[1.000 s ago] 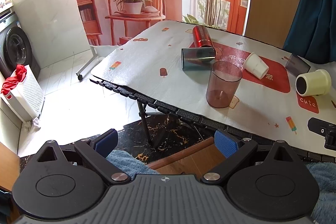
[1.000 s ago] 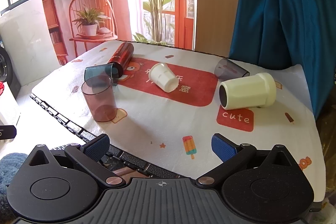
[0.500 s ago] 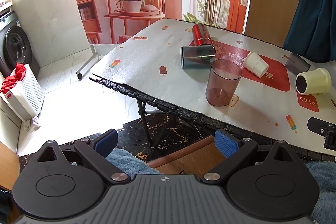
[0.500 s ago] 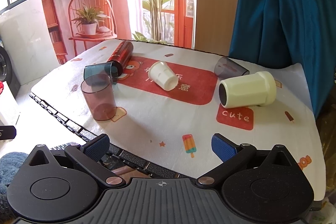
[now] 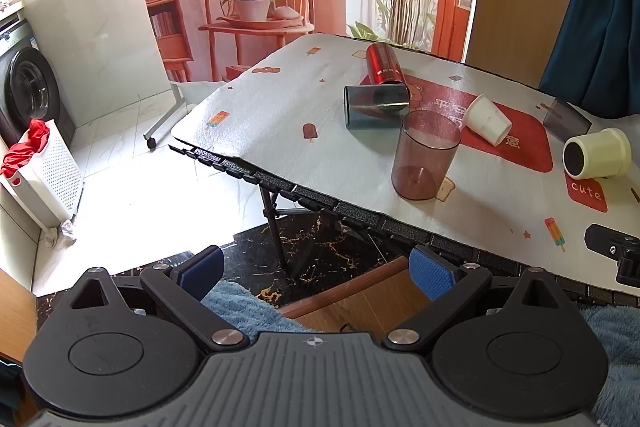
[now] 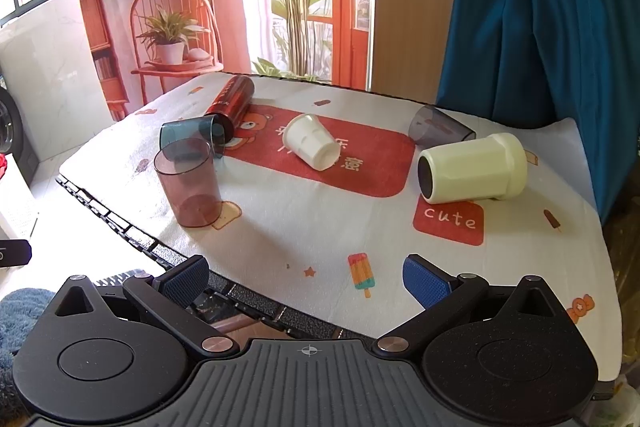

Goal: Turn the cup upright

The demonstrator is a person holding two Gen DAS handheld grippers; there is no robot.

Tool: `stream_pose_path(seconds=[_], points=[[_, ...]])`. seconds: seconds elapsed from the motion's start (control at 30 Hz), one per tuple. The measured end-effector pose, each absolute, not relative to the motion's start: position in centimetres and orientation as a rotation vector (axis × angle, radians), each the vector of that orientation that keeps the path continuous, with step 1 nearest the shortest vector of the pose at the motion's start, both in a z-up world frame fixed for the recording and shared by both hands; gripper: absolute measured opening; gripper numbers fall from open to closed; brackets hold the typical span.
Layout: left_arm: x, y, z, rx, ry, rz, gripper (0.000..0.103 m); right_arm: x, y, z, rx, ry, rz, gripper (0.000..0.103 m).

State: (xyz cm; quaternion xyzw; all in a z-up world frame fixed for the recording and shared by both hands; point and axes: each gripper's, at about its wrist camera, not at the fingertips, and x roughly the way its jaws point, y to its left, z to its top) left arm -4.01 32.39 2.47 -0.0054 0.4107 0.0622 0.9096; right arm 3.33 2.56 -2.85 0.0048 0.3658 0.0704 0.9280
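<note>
Six cups sit on the folding table (image 6: 120, 223), which is covered by a printed cloth with a red mat in the middle. One brownish transparent cup (image 6: 188, 183) (image 5: 424, 155) stands upright near the table's left edge, its mouth up. Just behind it a dark teal transparent cup (image 6: 188, 133) (image 5: 374, 105) lies on its side, and a red metallic cup (image 6: 232, 101) (image 5: 384, 63) lies on its side toward the far left corner, its open end touching or overlapping the teal one. A small white cup (image 6: 312, 143) (image 5: 486, 119) lies tipped on the red mat at the table's middle. Toward the right edge a large cream cup (image 6: 472, 167) (image 5: 598, 157) lies on its side, dark mouth facing left, and a grey transparent cup (image 6: 438, 127) (image 5: 566, 121) lies on its side just behind it, near the far right corner.

The right gripper (image 6: 306, 281) hangs over the near edge of the table, its jaws spread wide with nothing between them. The left gripper (image 5: 316, 267) is off the table's near left side, over the floor and a blue fluffy rug (image 5: 240, 303), its jaws likewise wide apart and empty.
</note>
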Motion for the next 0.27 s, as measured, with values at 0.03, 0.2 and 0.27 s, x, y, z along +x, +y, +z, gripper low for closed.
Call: stream_pose_path(seconds=[0.03,0.2,0.27], points=[[-3.97,32.4,2.49,-0.011,0.846,0.128,0.1,3.32,2.56,-2.85,0.01,0.749,0.144,0.103],[-4.11,32.4,2.43,-0.011,0.843,0.128,0.1,3.33,2.56,-2.84,0.01,0.75,0.145,0.103],[-4.08,32.38,2.36,-0.011,0.846,0.126,0.1,3.34,2.56,-2.84,0.01,0.75,0.145,0.103]])
